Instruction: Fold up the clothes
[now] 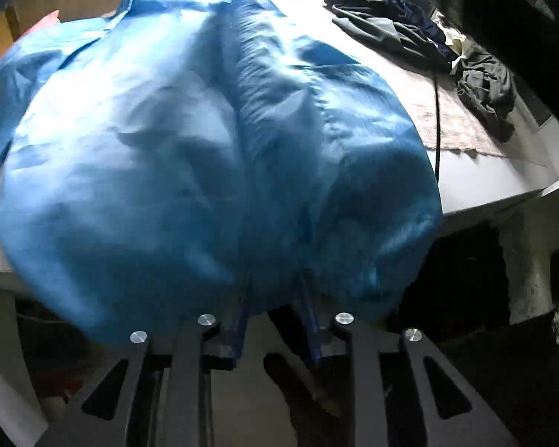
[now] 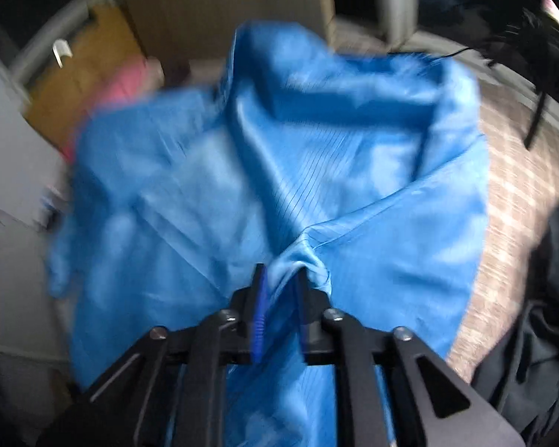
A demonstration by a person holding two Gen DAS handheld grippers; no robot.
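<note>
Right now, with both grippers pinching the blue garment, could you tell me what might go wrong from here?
1. The right gripper pinches only a small bunch of the blue garment; a tug might pull this smooth cloth free.
2. The left gripper holds cloth hanging over the table edge, so a slip could drop it off the table.
3. A black cable and a pile of dark clothes lie beside the garment and could be dragged along.

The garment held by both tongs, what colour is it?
Bright blue, with fine dark pinstripes; the right wrist view shows it best.
</note>
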